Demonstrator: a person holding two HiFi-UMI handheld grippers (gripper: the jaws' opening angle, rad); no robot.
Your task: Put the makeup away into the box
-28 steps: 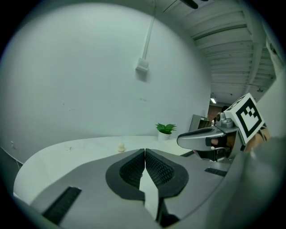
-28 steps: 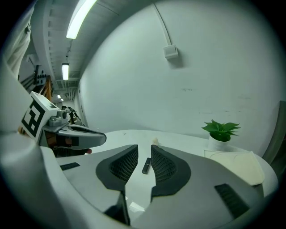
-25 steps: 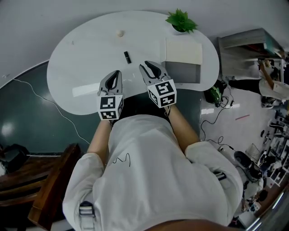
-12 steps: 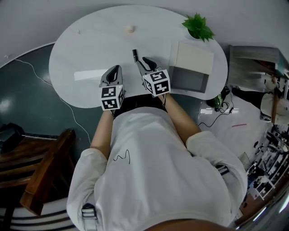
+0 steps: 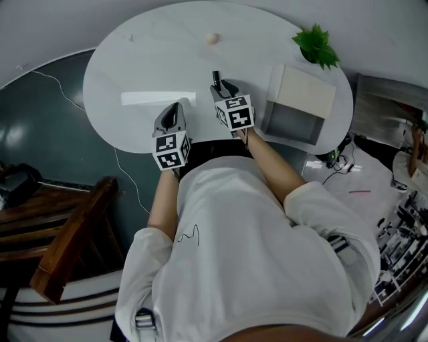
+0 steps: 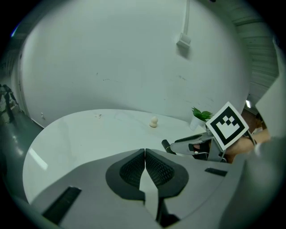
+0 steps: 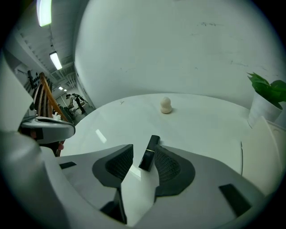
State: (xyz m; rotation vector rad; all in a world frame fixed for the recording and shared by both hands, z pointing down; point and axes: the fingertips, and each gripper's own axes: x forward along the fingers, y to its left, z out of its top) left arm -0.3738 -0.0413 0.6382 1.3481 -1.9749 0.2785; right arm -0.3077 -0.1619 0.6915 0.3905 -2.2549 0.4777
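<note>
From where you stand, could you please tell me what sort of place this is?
Probably a lab or workshop rather than a home: a white oval table, loose cables across the floor, cluttered equipment at the right, and ceiling strip lights.

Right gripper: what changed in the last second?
The right gripper moved forward over the white table; its jaws have just been opening and now flank the small black makeup tube, ungripped. The left gripper stays shut, empty; the open white box is unmoved.
</note>
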